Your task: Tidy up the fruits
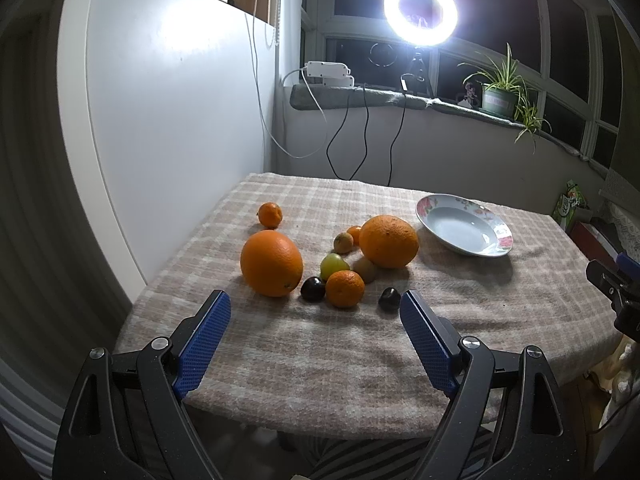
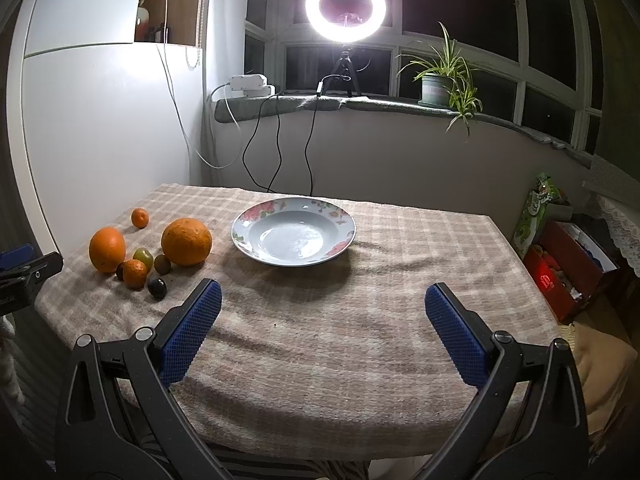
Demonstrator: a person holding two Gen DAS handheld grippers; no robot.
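A cluster of fruit lies on the left of the checked tablecloth [image 1: 320,360]: two large oranges [image 1: 272,263] [image 1: 389,241], a mandarin [image 1: 345,288], a small mandarin further back [image 1: 270,215], a green fruit [image 1: 333,265] and two dark plums [image 1: 313,289] [image 1: 389,299]. An empty flowered plate [image 2: 294,231] [image 1: 464,225] sits right of the fruit. My left gripper [image 1: 316,300] hovers open just in front of the fruit, holding nothing. My right gripper [image 2: 323,292] is open and empty, in front of the plate.
A bright ring light [image 2: 345,5] on a tripod, cables and a potted plant [image 2: 440,80] stand on the windowsill behind the table. A white panel [image 1: 168,100] borders the table's left side. Boxes and bags [image 2: 568,264] sit beyond the right table edge.
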